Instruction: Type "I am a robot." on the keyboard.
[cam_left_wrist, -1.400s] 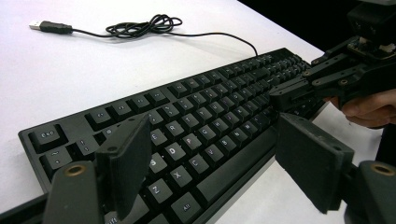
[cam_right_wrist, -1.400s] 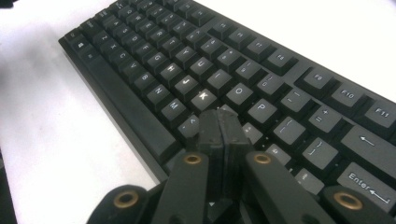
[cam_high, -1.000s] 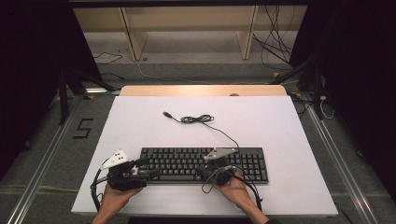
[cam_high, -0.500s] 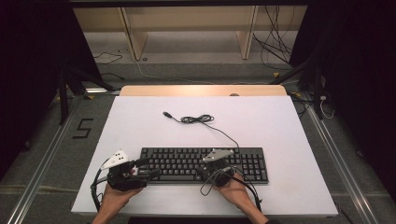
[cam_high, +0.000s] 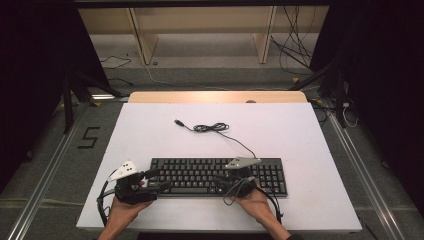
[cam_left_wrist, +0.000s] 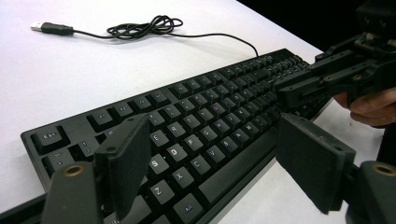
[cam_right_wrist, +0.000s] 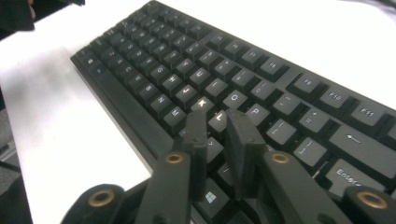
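A black keyboard (cam_high: 215, 176) (cam_left_wrist: 201, 126) (cam_right_wrist: 187, 70) lies near the front edge of the white table (cam_high: 300, 135). Its black cable (cam_high: 210, 128) (cam_left_wrist: 140, 30) coils behind it and ends in a loose USB plug (cam_high: 178, 122) (cam_left_wrist: 46, 28). My left gripper (cam_high: 156, 180) (cam_left_wrist: 212, 140) stands open over the keyboard's left end, with its jaws wide apart above the letter keys. My right gripper (cam_high: 220, 182) (cam_right_wrist: 215, 123) (cam_left_wrist: 289, 91) hovers low over the keys right of centre. Its jaws have just been opening; a narrow gap shows between them with nothing in it.
A wooden strip (cam_high: 215, 97) runs along the table's far edge. Behind it are a pale shelf unit (cam_high: 200, 30) and loose cables on the floor. A black mark shaped like a 5 (cam_high: 90, 137) lies on the floor at the left.
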